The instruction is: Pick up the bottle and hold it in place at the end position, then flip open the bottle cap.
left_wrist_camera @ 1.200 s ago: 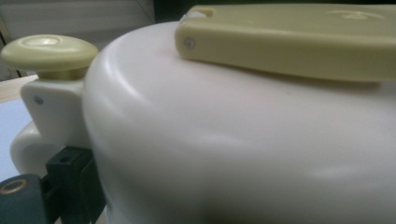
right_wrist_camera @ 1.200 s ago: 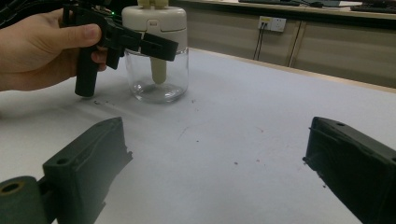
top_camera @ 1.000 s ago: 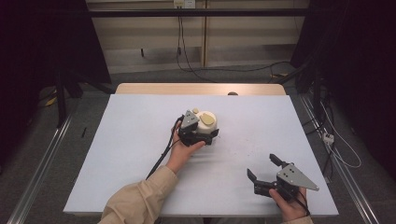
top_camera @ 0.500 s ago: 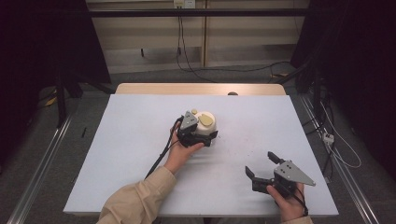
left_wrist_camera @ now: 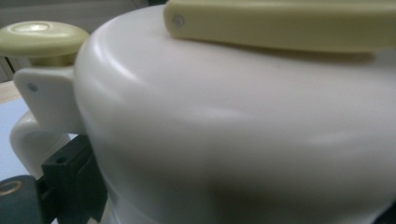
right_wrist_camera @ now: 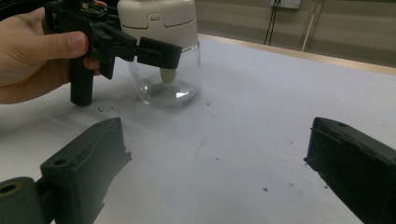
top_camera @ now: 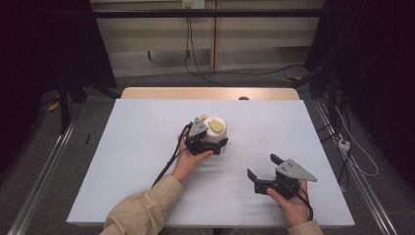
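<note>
Jar (top_camera: 215,134), clear glass with a cream lid, is stood upright near the middle of the white table (top_camera: 137,147). A pale yellow knob (left_wrist_camera: 42,39) is seen at the lid's edge. Left gripper (top_camera: 211,143) is held against the jar, its jaws set around the lid. Right gripper (top_camera: 263,170) is held well apart toward the near right, jaws spread wide, nothing between them.

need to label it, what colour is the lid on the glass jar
Cream white, with pale yellow trim on the lid; clearest in the left gripper view.
</note>
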The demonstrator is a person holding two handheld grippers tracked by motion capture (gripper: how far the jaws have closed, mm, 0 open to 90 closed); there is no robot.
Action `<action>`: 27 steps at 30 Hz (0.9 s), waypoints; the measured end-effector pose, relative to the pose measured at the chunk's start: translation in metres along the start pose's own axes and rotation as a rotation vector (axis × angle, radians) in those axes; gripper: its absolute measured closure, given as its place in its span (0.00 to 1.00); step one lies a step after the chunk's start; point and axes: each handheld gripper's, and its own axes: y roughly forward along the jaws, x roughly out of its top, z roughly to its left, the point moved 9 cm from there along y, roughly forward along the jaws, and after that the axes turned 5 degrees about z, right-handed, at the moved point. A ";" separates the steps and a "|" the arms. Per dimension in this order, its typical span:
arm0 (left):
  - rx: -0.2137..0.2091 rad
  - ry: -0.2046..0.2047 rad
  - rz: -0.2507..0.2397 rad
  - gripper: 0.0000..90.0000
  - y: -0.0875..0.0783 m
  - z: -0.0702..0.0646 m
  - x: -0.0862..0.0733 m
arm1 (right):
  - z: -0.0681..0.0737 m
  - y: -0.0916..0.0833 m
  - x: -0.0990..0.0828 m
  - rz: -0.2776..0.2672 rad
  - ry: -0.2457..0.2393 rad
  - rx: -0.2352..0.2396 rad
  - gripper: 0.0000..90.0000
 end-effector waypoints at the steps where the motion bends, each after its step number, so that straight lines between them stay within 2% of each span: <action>1: -0.001 0.002 0.001 0.05 0.000 0.000 0.000 | 0.001 0.002 0.001 0.008 -0.001 0.003 0.05; 7: 0.004 0.003 0.002 0.05 0.000 0.000 -0.001 | 0.011 0.016 0.009 0.032 0.029 0.032 0.07; 13: -0.001 0.000 0.000 0.05 0.001 0.000 -0.001 | 0.017 0.027 0.016 0.051 0.024 0.035 0.09; 19: -0.001 -0.001 0.001 0.05 0.001 0.000 -0.001 | 0.020 0.033 0.023 0.066 0.014 0.040 0.09; 27: 0.001 -0.002 0.004 0.05 0.001 0.000 -0.002 | 0.018 0.036 0.030 0.072 0.024 0.048 0.09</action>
